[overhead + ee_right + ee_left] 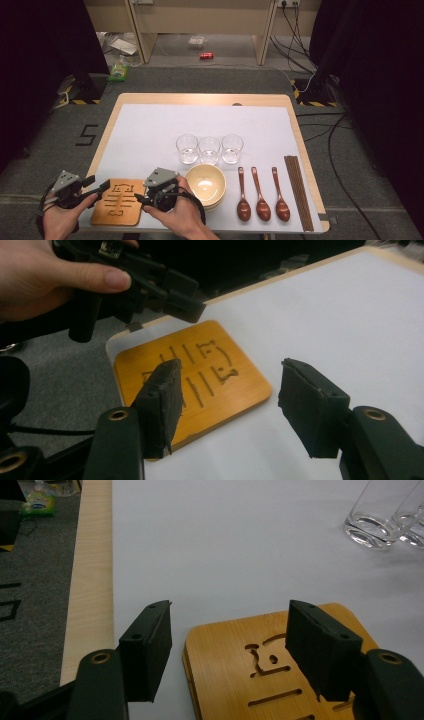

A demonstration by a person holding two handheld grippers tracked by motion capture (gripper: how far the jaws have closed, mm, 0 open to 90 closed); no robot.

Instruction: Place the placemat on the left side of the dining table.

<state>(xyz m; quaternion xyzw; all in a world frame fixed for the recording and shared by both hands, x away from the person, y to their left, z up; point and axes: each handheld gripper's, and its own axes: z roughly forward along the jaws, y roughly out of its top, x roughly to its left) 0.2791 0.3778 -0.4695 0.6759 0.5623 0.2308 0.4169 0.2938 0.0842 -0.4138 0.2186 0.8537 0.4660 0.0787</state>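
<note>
Fingers of both grippers are spread wide and hold nothing. The left gripper (102, 187) is poised at the left edge of the wooden trivet (118, 202), and the right gripper (141, 199) at its right edge, so the trivet lies between the two sets of fingers.

The trivet is set flat at the near left corner of the worktop (150, 131), on the white sheet, its near edge close to the worktop's front rim. In the left gripper view the trivet (240, 665) is seen ahead and below: the left finger (147, 650) stands off its left edge over bare white sheet, while the right finger (320, 647) hangs over its upper face. In the right gripper view the trivet (192, 385) is seen mostly under and beyond the left finger (162, 405), with the other finger over bare sheet, and the left gripper (187, 307) is seen above the far corner. Whether any finger touches the wood cannot be told.

The trivet is nearly square with rounded corners, so no long axis matters much; its slots run front to back on the worktop. Neither gripper is clearly nearer.

Open room lies ahead and to the left of the three glasses (209, 149). To the right, the stacked bowls (205, 185) stand just beside the right hand (177, 212), so a sideways move that way would be cramped. The spoons (262, 195) and chopsticks (298, 192) lie well apart, farther right.
</note>
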